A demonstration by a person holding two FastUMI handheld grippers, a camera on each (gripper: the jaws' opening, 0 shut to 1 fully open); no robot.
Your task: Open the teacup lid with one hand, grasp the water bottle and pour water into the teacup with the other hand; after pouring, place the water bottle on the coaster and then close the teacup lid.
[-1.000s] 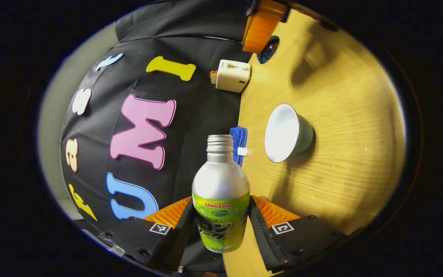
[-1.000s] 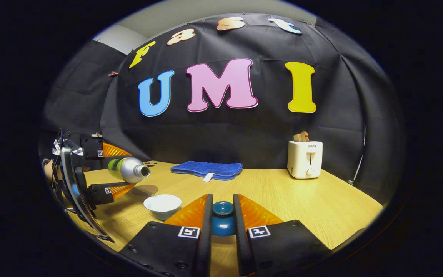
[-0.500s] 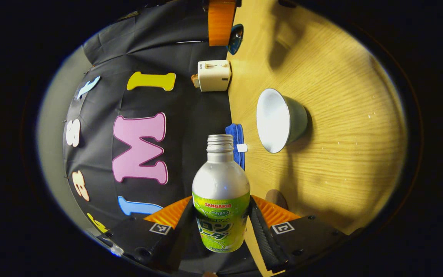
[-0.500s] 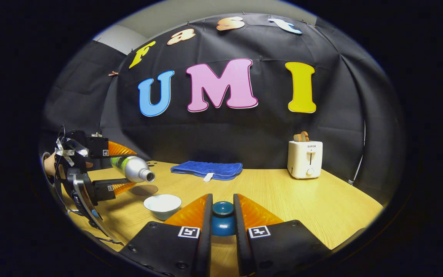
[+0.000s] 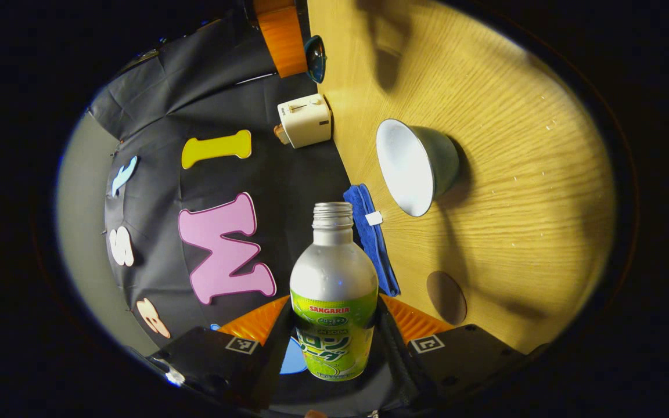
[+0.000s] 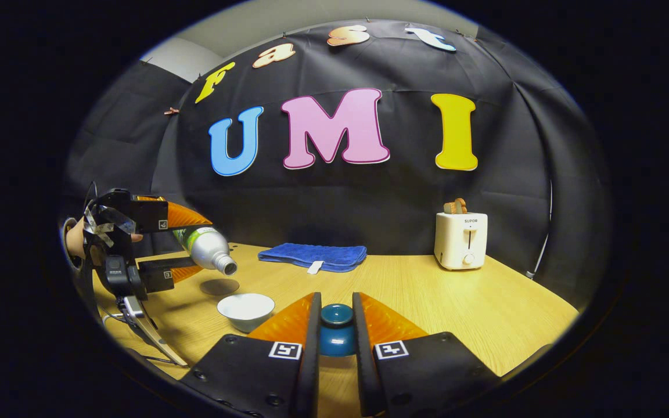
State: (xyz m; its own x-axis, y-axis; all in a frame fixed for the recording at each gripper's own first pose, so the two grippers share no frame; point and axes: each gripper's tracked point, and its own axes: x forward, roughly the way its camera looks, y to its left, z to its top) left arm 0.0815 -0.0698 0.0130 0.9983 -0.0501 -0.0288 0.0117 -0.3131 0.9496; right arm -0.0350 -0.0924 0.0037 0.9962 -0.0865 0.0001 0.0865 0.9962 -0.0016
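While my left tongs [image 5: 334, 325] pinch the water bottle [image 5: 333, 290], tipped mouth-down above and just beside the open teacup [image 6: 246, 309], my right tongs [image 6: 335, 325] clamp its lid [image 6: 336, 331] near the teacup, over the worktop [image 6: 456, 302].

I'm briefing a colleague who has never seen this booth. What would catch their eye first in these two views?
First the water bottle, clamped in the left gripper and tipped mouth-down above and to the left of the open teacup in the right gripper view. Next the teacup lid, pinched in the right gripper low over the wooden table. Behind, a blue towel and a toaster sit along the back edge.
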